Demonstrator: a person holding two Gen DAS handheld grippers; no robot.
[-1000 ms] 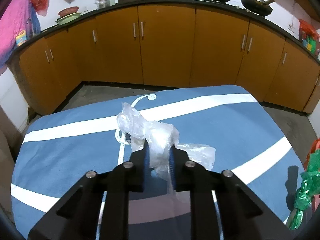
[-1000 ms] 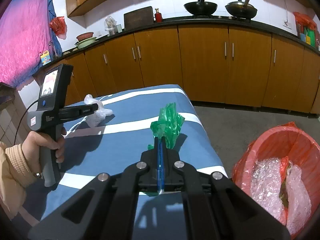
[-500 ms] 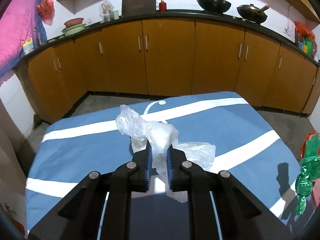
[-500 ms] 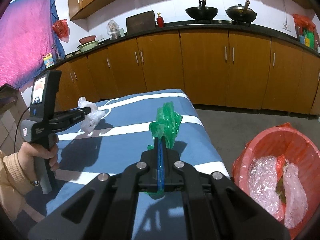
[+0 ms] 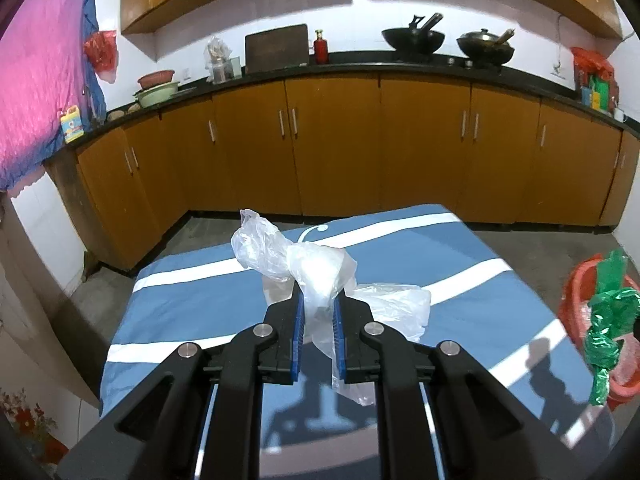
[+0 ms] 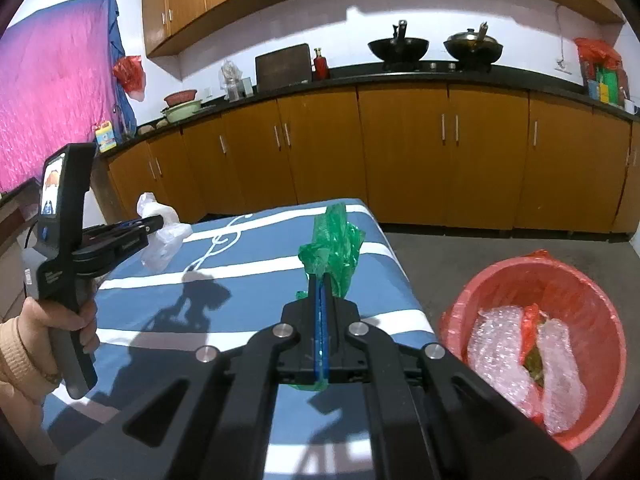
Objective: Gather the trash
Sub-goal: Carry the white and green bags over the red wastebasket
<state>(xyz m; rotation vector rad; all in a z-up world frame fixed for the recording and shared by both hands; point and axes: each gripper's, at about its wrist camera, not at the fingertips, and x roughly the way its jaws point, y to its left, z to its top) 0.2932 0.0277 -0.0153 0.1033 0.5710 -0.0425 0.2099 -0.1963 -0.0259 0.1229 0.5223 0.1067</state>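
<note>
A crumpled clear plastic bag (image 5: 320,280) was pinched between the blue-padded fingers of the left gripper (image 5: 316,312), its lower part hidden behind the black jaws; it hung in the air above the blue tablecloth with white stripes (image 5: 200,304). A crumpled green plastic bag (image 6: 334,248) was clamped by the right gripper (image 6: 322,300), whose jaws stood pressed nearly together; the bag's tail was tucked out of sight beneath them. That made two bags, one per gripper. Right of the tablecloth, on the grey floor, stood one round red plastic basin (image 6: 592,292) lined with a red bag, holding bubble wrap and something greenish too tangled to make out; its far side was cut off at the edge of the left wrist view. The person's left hand (image 6: 44,320) gripped the handle upright at the tablecloth's left side, with both grippers pointing forward toward the one run of brown wooden kitchen cabinets (image 5: 336,148) beyond the tablecloth.
</note>
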